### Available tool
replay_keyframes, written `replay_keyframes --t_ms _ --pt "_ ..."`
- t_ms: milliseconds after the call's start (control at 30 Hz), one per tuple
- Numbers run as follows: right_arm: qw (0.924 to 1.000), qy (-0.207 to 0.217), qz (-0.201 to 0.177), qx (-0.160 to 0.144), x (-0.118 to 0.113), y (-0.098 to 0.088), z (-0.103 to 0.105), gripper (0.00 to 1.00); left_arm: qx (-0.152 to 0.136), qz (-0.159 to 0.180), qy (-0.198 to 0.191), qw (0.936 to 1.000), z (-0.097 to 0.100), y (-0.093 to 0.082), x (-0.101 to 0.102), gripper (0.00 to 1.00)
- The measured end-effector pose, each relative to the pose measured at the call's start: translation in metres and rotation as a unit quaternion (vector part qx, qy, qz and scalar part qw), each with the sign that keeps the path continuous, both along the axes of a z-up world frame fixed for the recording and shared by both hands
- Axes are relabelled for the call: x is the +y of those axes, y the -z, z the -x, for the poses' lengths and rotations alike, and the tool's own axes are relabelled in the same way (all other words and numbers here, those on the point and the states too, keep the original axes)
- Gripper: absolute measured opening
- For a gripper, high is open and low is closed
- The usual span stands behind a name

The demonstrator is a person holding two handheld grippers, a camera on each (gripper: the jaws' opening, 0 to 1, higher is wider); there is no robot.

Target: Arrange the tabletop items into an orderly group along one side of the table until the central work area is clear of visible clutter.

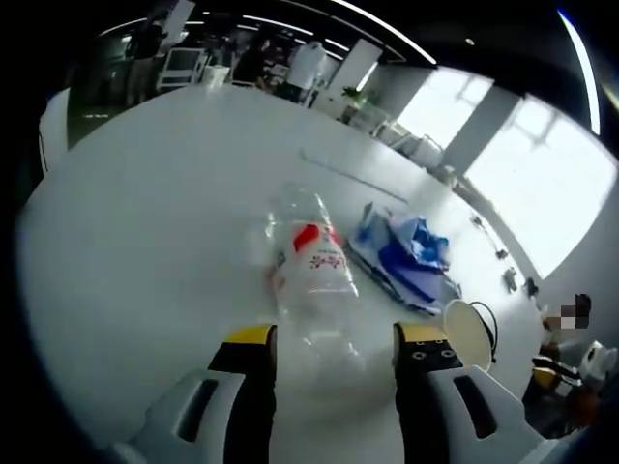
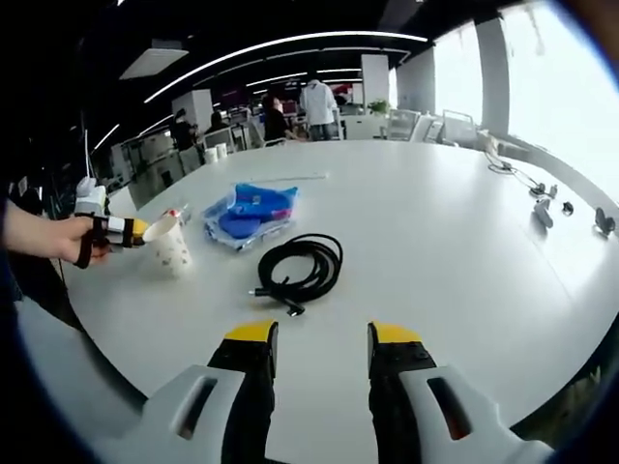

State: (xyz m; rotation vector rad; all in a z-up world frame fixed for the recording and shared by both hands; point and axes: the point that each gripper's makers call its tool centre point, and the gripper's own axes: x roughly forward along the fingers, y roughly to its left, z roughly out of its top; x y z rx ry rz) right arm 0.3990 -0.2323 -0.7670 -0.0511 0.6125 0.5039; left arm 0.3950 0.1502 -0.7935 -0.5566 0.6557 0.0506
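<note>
A clear plastic bottle (image 1: pixel 311 271) with a red-and-white label lies on its side on the white table (image 1: pixel 145 222). Its near end reaches in between the tips of my left gripper (image 1: pixel 338 340), which stands open around it. Just right of the bottle lies a crumpled blue plastic bag (image 1: pixel 406 253), and a white paper cup (image 1: pixel 468 333) stands beside my right-hand jaw. In the right gripper view, my right gripper (image 2: pixel 324 340) is open over bare table, a short way before a coiled black cable (image 2: pixel 302 265). Beyond it are the blue bag (image 2: pixel 251 215) and the cup (image 2: pixel 170 247).
A person's hand holds the left gripper (image 2: pixel 116 232) at the table's left edge, next to the cup. Small dark items (image 2: pixel 542 208) and cords lie far right by the windows. Desks, chairs and standing people fill the office behind the round table (image 2: pixel 464 251).
</note>
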Motion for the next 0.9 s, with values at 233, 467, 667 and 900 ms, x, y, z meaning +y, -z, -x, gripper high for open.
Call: replay_keyframes --t_ms 233,467,667,900 --pt "0.9999 0.01 -0.002 0.001 -0.006 0.001 0.003 0.34 0.011 -0.005 -0.014 0.9998 -0.003 0.006 0.002 0.46" --pt "0.9999 0.011 -0.002 0.004 -0.006 0.002 0.006 0.34 0.032 -0.008 -0.02 0.9993 -0.004 0.014 -0.001 0.52" --pt "0.9999 0.015 -0.003 0.002 -0.007 0.001 0.004 0.34 0.052 -0.026 -0.014 0.9982 -0.001 0.021 -0.003 0.53" --pt "0.9998 0.018 -0.004 0.006 -0.01 0.003 0.006 0.34 0.073 -0.036 -0.018 0.9965 0.004 0.028 0.0 0.32"
